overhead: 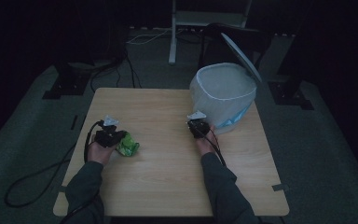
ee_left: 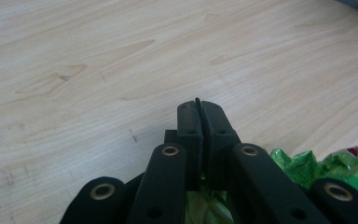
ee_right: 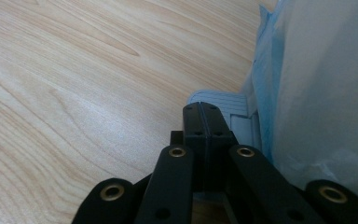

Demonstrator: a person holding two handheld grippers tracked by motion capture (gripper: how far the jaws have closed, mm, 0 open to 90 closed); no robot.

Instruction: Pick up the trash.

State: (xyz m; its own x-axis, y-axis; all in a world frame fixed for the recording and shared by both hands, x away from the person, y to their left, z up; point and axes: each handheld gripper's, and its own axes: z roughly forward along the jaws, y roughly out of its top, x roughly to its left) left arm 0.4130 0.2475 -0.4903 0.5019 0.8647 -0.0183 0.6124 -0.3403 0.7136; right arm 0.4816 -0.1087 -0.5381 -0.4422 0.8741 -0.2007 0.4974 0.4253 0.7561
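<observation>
The left tongs point(ee_left: 199, 109) rise from the bottom of the left gripper view with their jaws pressed together; a thin dark sliver shows at the seam between the tips, and I cannot tell what it is. A crumpled green wrapper point(ee_left: 307, 165) lies under and just beside the arms of these tongs, to the right in that view, with a bit of red at its far edge. No writing on it can be read. In the high view the green wrapper point(overhead: 127, 145) sits on the tabletop point(overhead: 168, 177) touching the left tongs point(overhead: 108, 122) on the side toward the right tongs point(overhead: 196, 115).

The right tongs point(ee_right: 206, 112) also have their jaws pressed together, with nothing between them. Just beyond their tips stands a bin point(overhead: 223, 95) lined with a pale bag; its grey ribbed foot point(ee_right: 223, 100) and a fold of blue plastic point(ee_right: 261, 93) show close to the tips. The bin's lid point(overhead: 240, 53) stands tilted up behind it.
</observation>
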